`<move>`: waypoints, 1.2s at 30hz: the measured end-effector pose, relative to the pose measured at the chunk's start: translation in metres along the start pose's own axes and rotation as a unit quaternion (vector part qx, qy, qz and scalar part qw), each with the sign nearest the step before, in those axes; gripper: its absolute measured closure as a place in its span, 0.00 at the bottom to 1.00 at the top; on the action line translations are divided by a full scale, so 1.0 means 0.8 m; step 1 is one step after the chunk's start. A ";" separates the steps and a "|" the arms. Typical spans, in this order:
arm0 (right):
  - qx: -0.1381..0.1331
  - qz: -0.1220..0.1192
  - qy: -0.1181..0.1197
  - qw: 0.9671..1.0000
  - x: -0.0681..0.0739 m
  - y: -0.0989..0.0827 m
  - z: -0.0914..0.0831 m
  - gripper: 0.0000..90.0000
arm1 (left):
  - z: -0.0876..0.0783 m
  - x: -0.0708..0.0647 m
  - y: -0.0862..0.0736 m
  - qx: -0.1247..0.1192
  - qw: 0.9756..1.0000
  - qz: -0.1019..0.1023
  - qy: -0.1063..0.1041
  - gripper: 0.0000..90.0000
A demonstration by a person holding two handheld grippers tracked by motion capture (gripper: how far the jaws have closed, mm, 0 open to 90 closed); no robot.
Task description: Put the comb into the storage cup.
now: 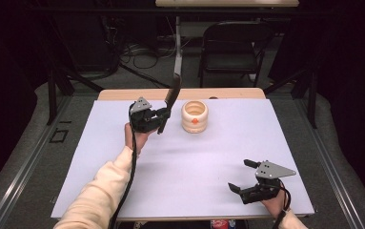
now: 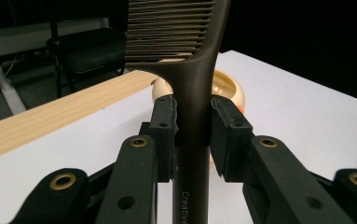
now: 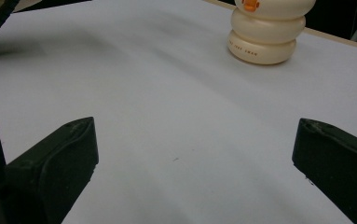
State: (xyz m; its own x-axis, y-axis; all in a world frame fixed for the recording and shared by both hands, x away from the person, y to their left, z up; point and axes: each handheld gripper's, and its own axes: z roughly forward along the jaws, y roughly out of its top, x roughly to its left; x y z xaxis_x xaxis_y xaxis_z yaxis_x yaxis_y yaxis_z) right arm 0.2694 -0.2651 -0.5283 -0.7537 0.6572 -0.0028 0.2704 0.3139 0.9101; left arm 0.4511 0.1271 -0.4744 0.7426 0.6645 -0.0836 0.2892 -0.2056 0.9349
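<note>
Left gripper (image 2: 192,126) pinching the handle of a dark comb (image 2: 192,70), teeth above the jaws, "Creative" printed on the handle below the pads, cream ribbed holder (image 1: 195,116) just beyond it with small unreadable lettering at its base, right gripper (image 1: 248,175) spread wide, nothing between its jaws, over white table (image 1: 194,167)

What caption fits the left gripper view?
Left gripper clamps a dark comb upright before a cream holder.

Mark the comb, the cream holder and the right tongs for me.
comb (image 2: 192,116): left gripper view, on its handle between the pads.
cream holder (image 1: 194,116): high view, on its ribbed side wall.
right tongs (image 1: 240,175): high view, midway between the open fingertips.
</note>
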 end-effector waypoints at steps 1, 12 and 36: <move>-0.001 -0.001 0.001 1.000 0.000 0.000 0.000 0.00 | 0.000 0.000 0.001 0.000 1.000 0.002 0.000 0.80; -0.001 0.000 0.001 1.000 0.000 0.000 0.001 0.00 | 0.006 -0.005 0.011 -0.010 1.000 0.000 -0.002 0.80; 0.000 -0.002 0.001 1.000 0.000 0.000 0.001 0.00 | 0.024 -0.009 0.025 -0.034 0.999 -0.002 0.004 0.80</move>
State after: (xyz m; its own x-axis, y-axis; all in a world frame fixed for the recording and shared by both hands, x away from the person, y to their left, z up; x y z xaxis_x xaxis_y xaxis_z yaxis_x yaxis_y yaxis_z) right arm 0.2701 -0.2647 -0.5285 -0.7561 0.6544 -0.0050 0.2673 0.3159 0.9103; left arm 0.4629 0.1046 -0.4613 0.7374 0.6702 -0.0844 0.2496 -0.1542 0.9560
